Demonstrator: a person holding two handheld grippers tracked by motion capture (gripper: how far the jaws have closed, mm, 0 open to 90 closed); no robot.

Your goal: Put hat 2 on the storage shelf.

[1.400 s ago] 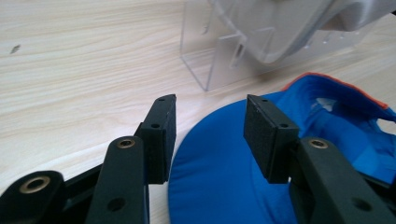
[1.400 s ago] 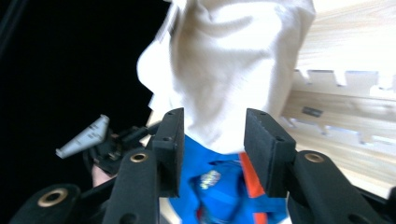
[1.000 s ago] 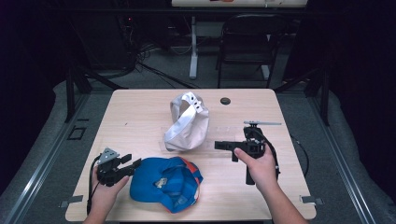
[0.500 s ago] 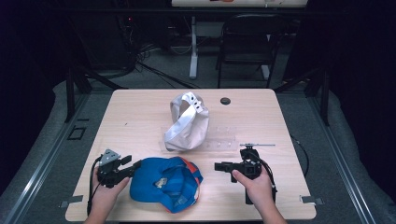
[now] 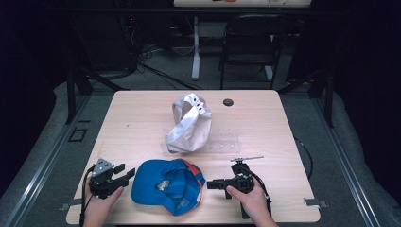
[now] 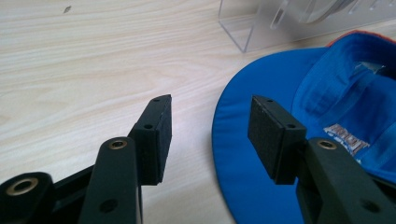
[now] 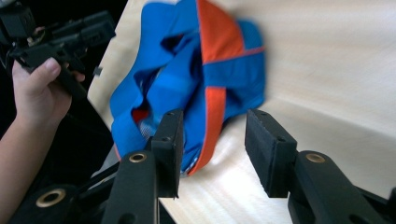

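My right gripper (image 5: pixel 213 183) has come down from beside the white cap (image 5: pixel 190 124) to the near edge of the table (image 5: pixel 142 113), and now lies level, pointing left at the blue cap (image 5: pixel 165 187). Its jaws have just been closing a little, yet they are spread with nothing between them; in the right gripper view the cap's orange-trimmed back (image 7: pixel 210 88) sits just beyond the tips. My left gripper (image 5: pixel 126 175) has kept its place at the brim side, jaws spread, one pad above the blue brim (image 6: pixel 238 140) without pinching it. I judge both hands are set to take the blue cap, which lies upside down at the near middle. The table is pale wood; a clear plastic stand (image 5: pixel 222 142) sits by the white cap. Beyond are dark floor, cables and a black chair (image 5: pixel 248 47).
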